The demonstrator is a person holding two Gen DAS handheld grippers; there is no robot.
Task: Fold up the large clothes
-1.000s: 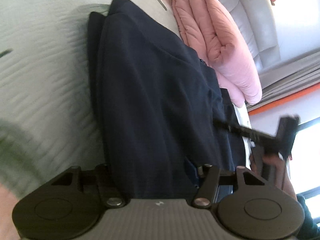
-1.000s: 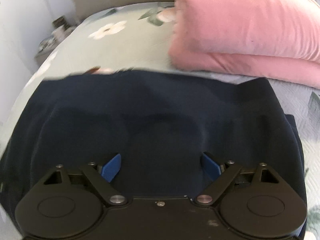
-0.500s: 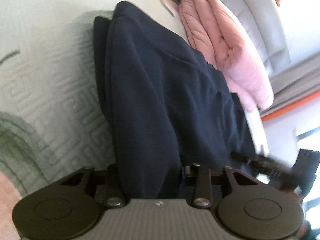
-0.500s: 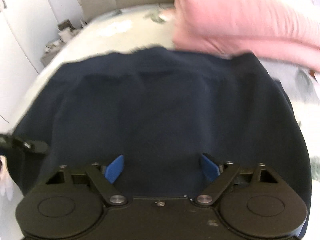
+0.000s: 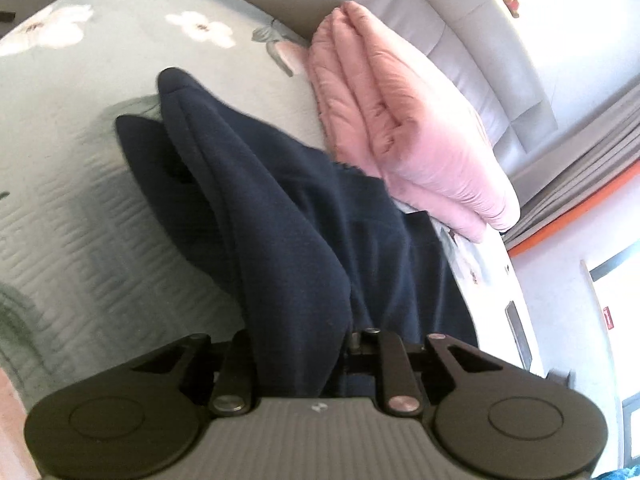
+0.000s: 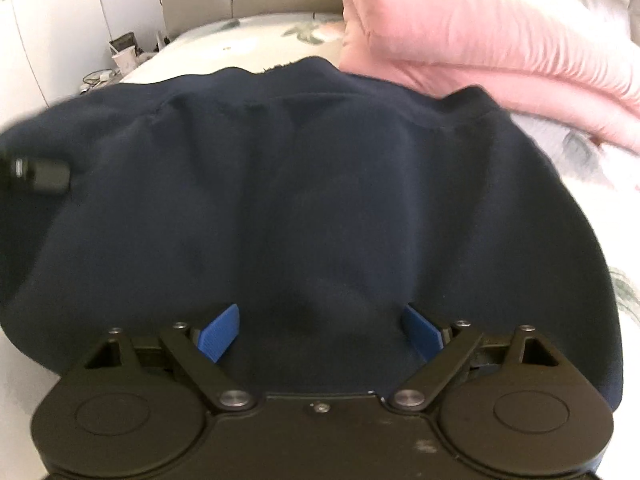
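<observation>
While my left tool point(image 5: 304, 344) is clamped narrow on a thick fold of the navy garment point(image 5: 280, 216), the cloth runs straight out between its fingers and drapes across the bed point(image 5: 72, 160), next to the pink duvet point(image 5: 404, 136). My right tool point(image 6: 320, 332) is spread wide, blue pads point(image 6: 220, 332) well apart, with the garment point(image 6: 312, 200) bunched between them; can't tell if the pads touch it. Left tool pokes in at the left edge of that view.
</observation>
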